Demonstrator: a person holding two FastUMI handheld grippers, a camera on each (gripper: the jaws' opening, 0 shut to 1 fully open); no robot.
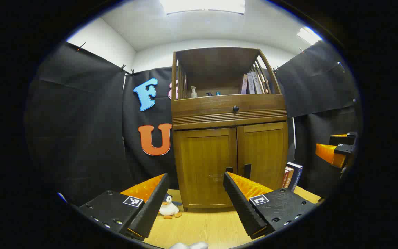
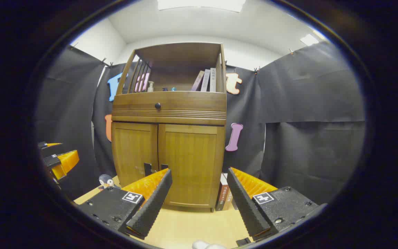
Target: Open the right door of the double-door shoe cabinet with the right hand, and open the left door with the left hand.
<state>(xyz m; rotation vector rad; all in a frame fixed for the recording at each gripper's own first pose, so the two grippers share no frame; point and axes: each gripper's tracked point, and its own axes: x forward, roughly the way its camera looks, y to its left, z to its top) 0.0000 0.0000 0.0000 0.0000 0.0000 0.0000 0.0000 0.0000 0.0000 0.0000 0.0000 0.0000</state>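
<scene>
Presently, both doors of the shoe cabinet (image 1: 229,128) are closed, and neither gripper touches it. In the left gripper view, the left gripper (image 1: 195,181) has its fingers spread wide with nothing between them; the left door (image 1: 206,166) stands straight ahead beyond the gap, and the right door (image 1: 263,155) lies ahead and to the right. The two dark handles (image 1: 247,170) sit side by side at the seam, the left one partly hidden behind the right finger's tip. In the right gripper view, the right gripper (image 2: 199,178) is likewise spread and empty, well apart from the cabinet, with the right door ahead between its fingers.

The left gripper view alone shows a small white stuffed toy (image 1: 169,209) on the light wooden floor (image 1: 202,228) at the cabinet's lower left corner, just past the left finger. The right gripper view instead shows a dark penguin-like toy (image 2: 105,180) to the left of the cabinet; I cannot tell whether it is the same toy. Each view catches the other gripper at its edge: orange and black, cut off, its jaw state unreadable there.

Books (image 2: 224,197) lean against the cabinet's right side, partly blocked by a finger in both views. Upper shelf items, bottles (image 1: 194,92) and upright books, are too small to identify further. A round knob (image 1: 235,108) marks the drawer.
</scene>
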